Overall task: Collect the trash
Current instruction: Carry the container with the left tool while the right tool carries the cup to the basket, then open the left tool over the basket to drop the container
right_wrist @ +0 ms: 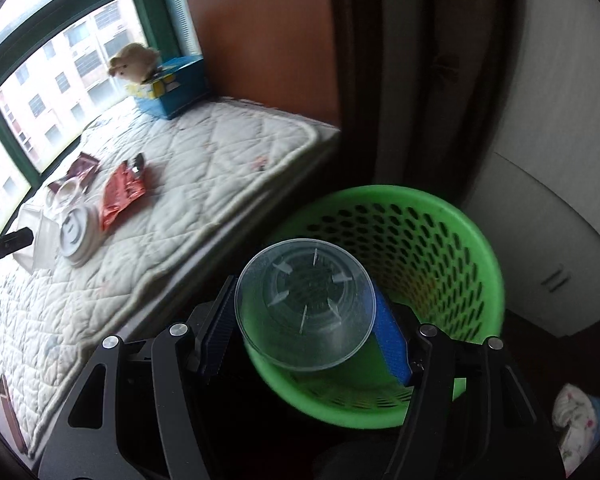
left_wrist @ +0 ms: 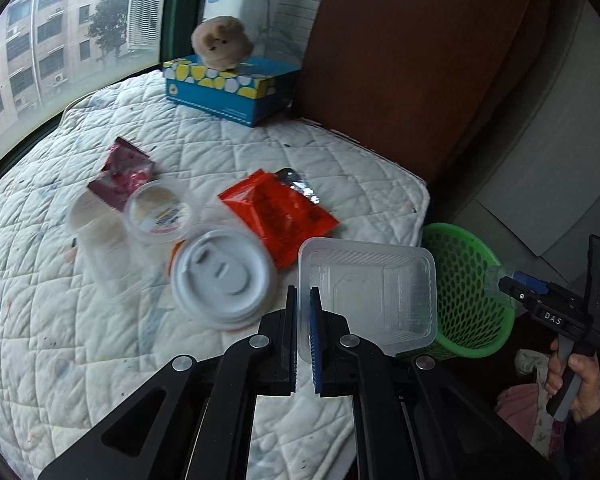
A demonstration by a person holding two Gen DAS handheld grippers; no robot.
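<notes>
My left gripper (left_wrist: pixel 304 320) is shut on the rim of a clear square plastic tray (left_wrist: pixel 372 292), held above the quilted bed edge beside the green mesh basket (left_wrist: pixel 472 292). My right gripper (right_wrist: pixel 304 312) is shut on a clear plastic cup (right_wrist: pixel 304 304), held over the mouth of the green basket (right_wrist: pixel 440 248); it also shows at the right of the left wrist view (left_wrist: pixel 500 280). On the quilt (left_wrist: pixel 60 340) lie a white round lid (left_wrist: pixel 224 276), a red wrapper (left_wrist: pixel 278 210), a small clear lidded cup (left_wrist: pixel 158 212), a clear cup (left_wrist: pixel 96 236) and a maroon wrapper (left_wrist: pixel 124 174).
A blue tissue box (left_wrist: pixel 228 84) with a plush toy (left_wrist: pixel 222 42) on it stands at the far end by the window. A brown panel (left_wrist: pixel 400 60) stands behind the bed. White cabinets (right_wrist: pixel 560 160) stand right of the basket. Clothing (right_wrist: pixel 580 412) lies on the floor.
</notes>
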